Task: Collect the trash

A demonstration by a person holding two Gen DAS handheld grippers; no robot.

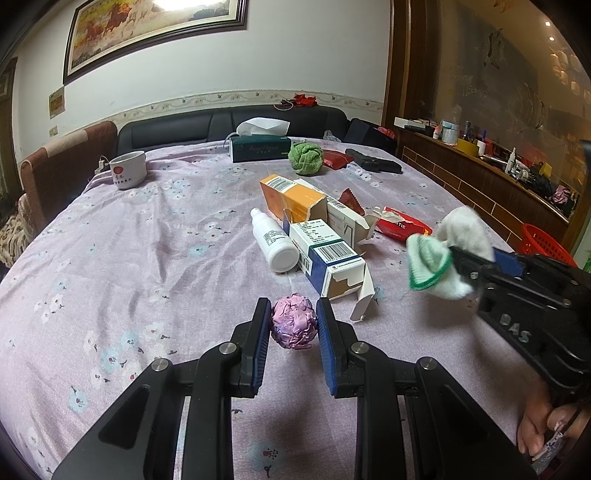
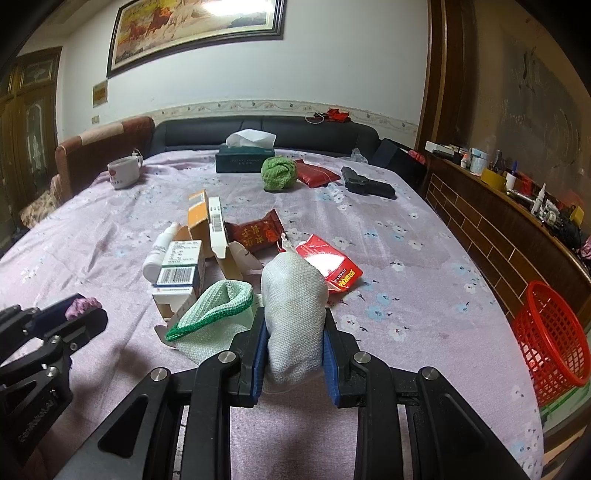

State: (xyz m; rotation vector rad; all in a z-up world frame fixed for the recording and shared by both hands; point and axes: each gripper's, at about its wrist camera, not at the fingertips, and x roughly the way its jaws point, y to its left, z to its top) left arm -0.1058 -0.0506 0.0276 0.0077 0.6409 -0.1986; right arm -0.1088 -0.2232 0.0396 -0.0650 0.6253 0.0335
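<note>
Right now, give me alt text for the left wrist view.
The left gripper clamps a crumpled pink foil ball above a floral tablecloth. Beyond lie medicine boxes and a white bottle; the right gripper holds a white cloth.

A framed horse painting (image 2: 195, 27) hung on the white wall (image 2: 332, 66) above a black sofa (image 2: 258, 131), beside a dark wooden sideboard (image 2: 498, 221).

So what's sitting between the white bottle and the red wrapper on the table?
The opened cardboard boxes lie between the white bottle and the red wrapper, clearest in the left wrist view.
</note>
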